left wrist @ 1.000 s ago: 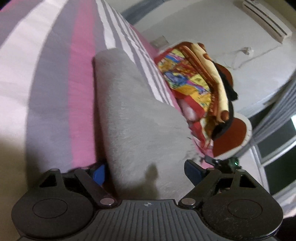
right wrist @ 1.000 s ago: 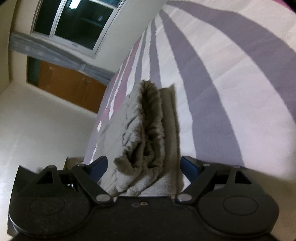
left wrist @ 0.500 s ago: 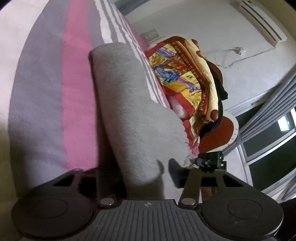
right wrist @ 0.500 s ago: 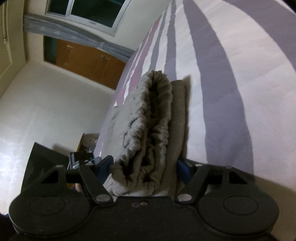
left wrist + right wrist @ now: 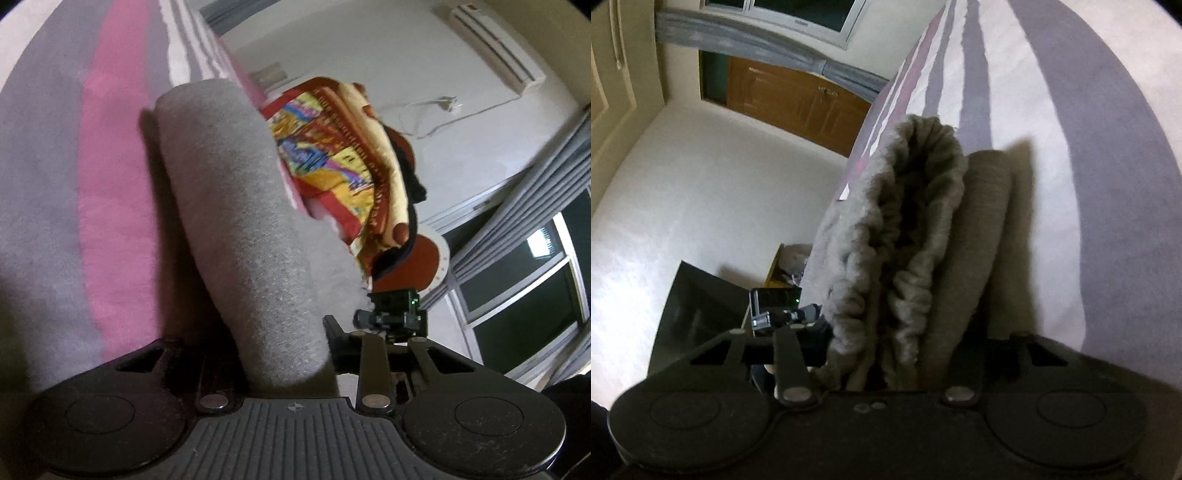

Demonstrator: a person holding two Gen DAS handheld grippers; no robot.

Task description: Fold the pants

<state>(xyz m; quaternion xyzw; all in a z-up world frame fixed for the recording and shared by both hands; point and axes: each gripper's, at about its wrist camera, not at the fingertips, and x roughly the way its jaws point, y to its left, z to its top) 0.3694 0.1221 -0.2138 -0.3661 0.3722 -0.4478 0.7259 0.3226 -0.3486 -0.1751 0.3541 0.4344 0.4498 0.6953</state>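
Both my grippers have just clamped shut: my left gripper (image 5: 284, 354) on the folded grey pants (image 5: 236, 221), my right gripper (image 5: 905, 354) on their gathered waistband. The bundle runs toward 12 o'clock over the striped bedspread (image 5: 74, 166), ready for lifting.

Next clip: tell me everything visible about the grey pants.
The grey pants look like soft fleecy knit, folded into a thick, long bundle. The right wrist view shows stacked layers and a gathered, ruffled edge, likely the waistband. Each end sits clamped in a hand-held gripper, left and right, over the striped bedspread.
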